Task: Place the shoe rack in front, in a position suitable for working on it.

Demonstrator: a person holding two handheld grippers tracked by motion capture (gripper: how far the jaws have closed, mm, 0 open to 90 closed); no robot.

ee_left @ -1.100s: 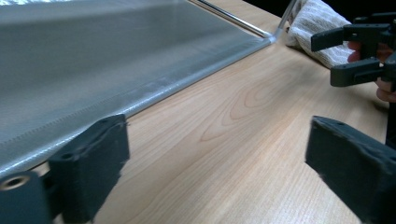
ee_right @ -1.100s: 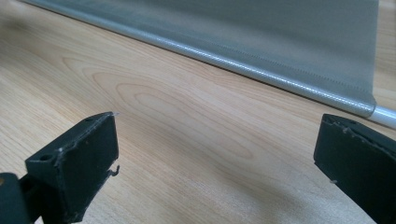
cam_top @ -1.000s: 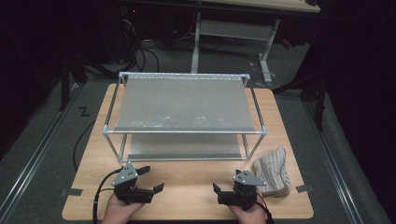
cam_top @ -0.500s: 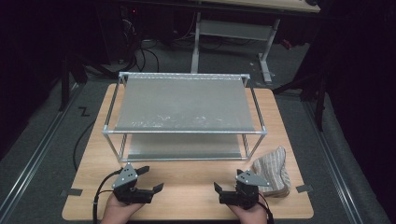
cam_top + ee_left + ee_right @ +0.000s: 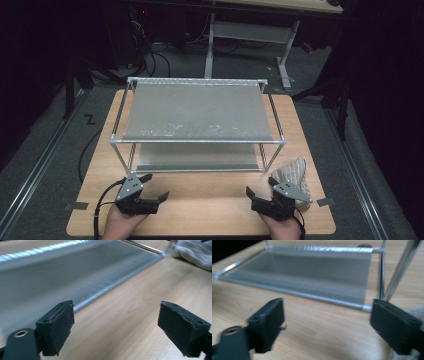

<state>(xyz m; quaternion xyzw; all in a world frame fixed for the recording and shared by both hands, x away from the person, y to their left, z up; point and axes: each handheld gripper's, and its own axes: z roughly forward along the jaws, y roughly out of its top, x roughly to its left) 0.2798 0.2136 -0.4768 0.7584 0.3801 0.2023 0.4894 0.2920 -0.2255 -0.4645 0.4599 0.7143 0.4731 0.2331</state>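
Observation:
A two-shelf metal rack [image 5: 197, 112] stands in the middle of the wooden table [image 5: 210, 200]. A folded grey-white cloth [image 5: 295, 175] lies at the front right, beside the rack's right front leg. My left gripper [image 5: 156, 186] rests open near the front edge at the left, its jaws empty and aimed toward the right. In the left gripper view its jaws [image 5: 116, 307] frame bare wood, with the lower shelf [image 5: 50, 277] to the left and the cloth [image 5: 195, 252] far off. My right gripper [image 5: 260, 185] is open and empty just left of the cloth. Its own view [image 5: 328, 303] faces the lower shelf [image 5: 312, 270].
The rack's thin legs [image 5: 399, 267] stand close in front of the right gripper. Bare wood stretches between the two grippers along the front edge. Tape marks [image 5: 76, 206] sit at the table's front corners. Dark floor, cables and another desk's frame [image 5: 250, 30] lie beyond the table.
Both grippers stay open near the front edge. The right one has shifted slightly, and its view is a little blurred.

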